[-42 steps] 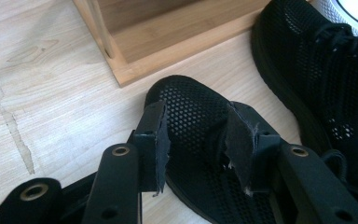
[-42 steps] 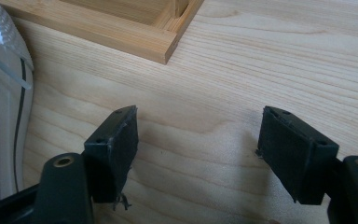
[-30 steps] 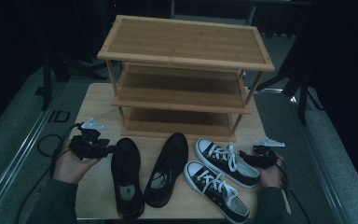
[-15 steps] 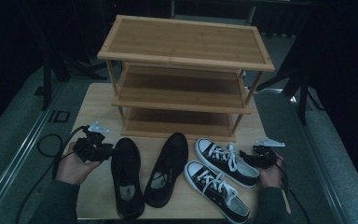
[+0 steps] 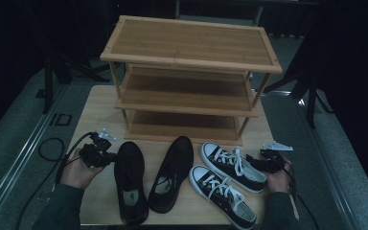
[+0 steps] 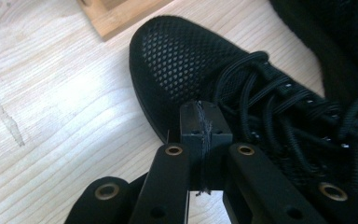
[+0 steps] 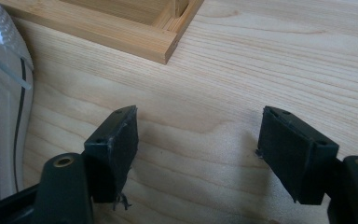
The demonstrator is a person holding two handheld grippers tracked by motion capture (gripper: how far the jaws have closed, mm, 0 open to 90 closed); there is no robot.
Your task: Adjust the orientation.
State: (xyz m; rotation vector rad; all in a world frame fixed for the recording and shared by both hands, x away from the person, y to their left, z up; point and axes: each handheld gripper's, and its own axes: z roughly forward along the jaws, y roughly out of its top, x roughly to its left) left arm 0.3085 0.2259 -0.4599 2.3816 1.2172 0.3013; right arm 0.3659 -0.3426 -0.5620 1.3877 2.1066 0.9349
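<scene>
Here the left gripper [image 5: 106, 155] has just been closing its fingers [image 6: 204, 126] — now pressed together, empty — against the black shoe's [image 5: 130, 182] toe side. That shoe lies lengthwise on the table [image 5: 98, 112], toe toward the rack [image 5: 187, 81]. The right gripper [image 7: 198, 149] has its fingers spread.

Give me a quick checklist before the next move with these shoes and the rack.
1. Left gripper: jaws have just been closing and now meet with nothing between them, beside the left black shoe. Grip on shoe: not ok.
2. Right gripper: jaws wide apart over bare table. Ready: ok.
3. Wooden rack: all three shelves free. Ok.
4. Sneakers near the right gripper, not held. Ok.
5. Whether the left jaws touch the shoe's sole edge: cannot tell.
</scene>
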